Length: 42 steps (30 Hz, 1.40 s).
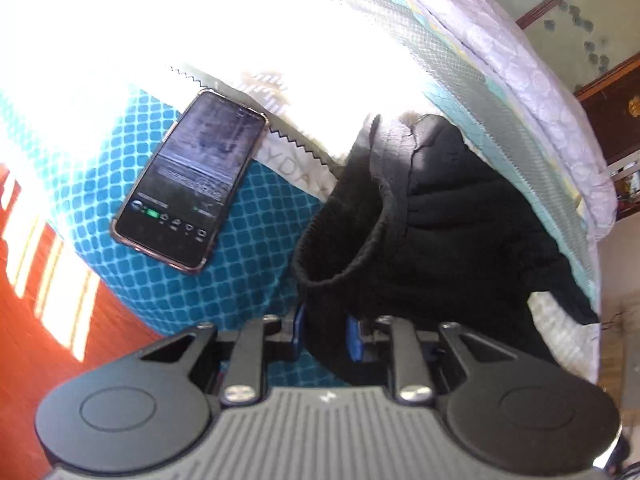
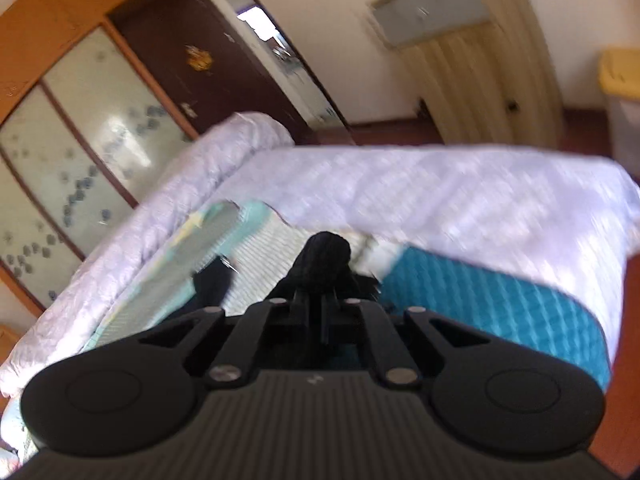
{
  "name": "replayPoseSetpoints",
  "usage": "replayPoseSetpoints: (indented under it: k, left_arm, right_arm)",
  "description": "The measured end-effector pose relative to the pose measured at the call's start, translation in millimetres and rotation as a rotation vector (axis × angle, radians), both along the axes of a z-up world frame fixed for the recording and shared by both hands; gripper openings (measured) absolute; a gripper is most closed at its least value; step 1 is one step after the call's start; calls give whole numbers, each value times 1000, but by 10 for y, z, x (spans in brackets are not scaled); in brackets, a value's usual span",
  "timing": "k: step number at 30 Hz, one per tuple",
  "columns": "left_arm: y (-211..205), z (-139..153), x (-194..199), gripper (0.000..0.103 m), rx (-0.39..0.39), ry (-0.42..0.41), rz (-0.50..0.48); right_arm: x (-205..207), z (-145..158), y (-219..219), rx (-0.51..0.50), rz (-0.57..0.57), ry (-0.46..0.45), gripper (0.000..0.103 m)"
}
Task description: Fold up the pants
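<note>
The black pants (image 1: 452,232) lie bunched on the bed, with the ribbed waistband curling toward my left gripper (image 1: 326,336). That gripper is shut on the waistband edge, black cloth pinched between its blue pads (image 1: 354,342). In the right wrist view my right gripper (image 2: 318,300) is shut on a bunched fold of the black pants (image 2: 326,260), which sticks up past the fingertips above the bed. More of the pants hangs down left of it (image 2: 212,284).
A phone (image 1: 192,180) with a lit screen lies on the teal quilt (image 1: 240,280) left of the pants. A lilac bedspread (image 2: 460,196) is folded back across the bed. Red-brown floor (image 1: 40,340) lies left; a wardrobe (image 2: 80,128) and dark door (image 2: 192,52) stand beyond.
</note>
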<state>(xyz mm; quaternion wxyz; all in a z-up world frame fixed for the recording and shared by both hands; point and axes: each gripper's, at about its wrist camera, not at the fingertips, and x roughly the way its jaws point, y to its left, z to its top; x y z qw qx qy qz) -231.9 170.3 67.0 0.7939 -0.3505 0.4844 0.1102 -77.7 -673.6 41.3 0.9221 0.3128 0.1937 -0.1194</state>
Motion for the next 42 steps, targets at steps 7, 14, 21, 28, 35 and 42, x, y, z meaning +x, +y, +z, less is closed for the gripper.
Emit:
replayPoseSetpoints:
  k: [7, 14, 21, 28, 35, 42]
  left_arm:
    - [-171, -204, -20, 33, 154, 152, -61]
    - [112, 391, -345, 51, 250, -39, 6]
    - [23, 734, 842, 55, 599, -123, -159]
    - [-576, 239, 2491, 63, 752, -188, -548]
    - [-941, -502, 3040, 71, 812, -153, -746]
    - [-912, -668, 3069, 9, 760, -124, -761]
  right_arm:
    - [102, -488, -21, -77, -105, 301, 8]
    - [-534, -277, -133, -102, -242, 193, 59]
    - [83, 347, 259, -169, -117, 97, 51]
    - [1804, 565, 1030, -70, 226, 172, 51]
    - [3142, 289, 1475, -136, 223, 374, 52]
    - [3683, -471, 1543, -76, 113, 559, 51]
